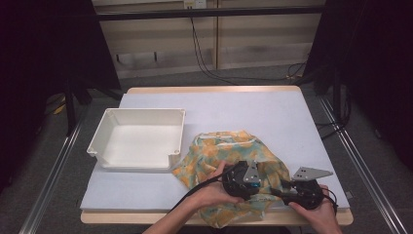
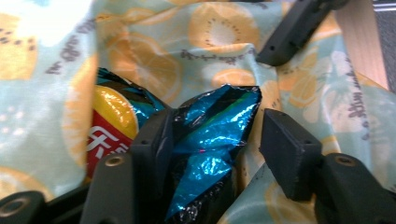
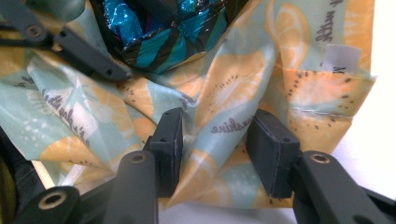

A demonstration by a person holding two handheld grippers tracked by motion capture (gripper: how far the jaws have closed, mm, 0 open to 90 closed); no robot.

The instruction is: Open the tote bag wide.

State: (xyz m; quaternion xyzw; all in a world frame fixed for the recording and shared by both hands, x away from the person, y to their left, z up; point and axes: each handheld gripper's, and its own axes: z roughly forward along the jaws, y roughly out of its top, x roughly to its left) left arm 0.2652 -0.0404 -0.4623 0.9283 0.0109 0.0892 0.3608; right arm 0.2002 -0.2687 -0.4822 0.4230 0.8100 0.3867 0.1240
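A cloth bag (image 1: 229, 146) printed with orange citrus slices on pale green lies crumpled at the table's front right. A shiny blue foil snack packet (image 2: 210, 121) with a red and yellow label sits in the bag's mouth. My left gripper (image 2: 215, 140) stands open with the packet's upper end between its jaws, the foil against the left one. In the right gripper view the packet (image 3: 159, 42) lies just beyond. My right gripper (image 3: 215, 140) is open with a raised fold of the bag's cloth (image 3: 224, 107) between its jaws, next to the left gripper (image 1: 260, 185).
An empty white plastic bin (image 1: 104, 131) stands at the table's left, just left of the bag. The bag overhangs the table's wooden front edge (image 1: 146, 217). Cables run across the floor behind the table.
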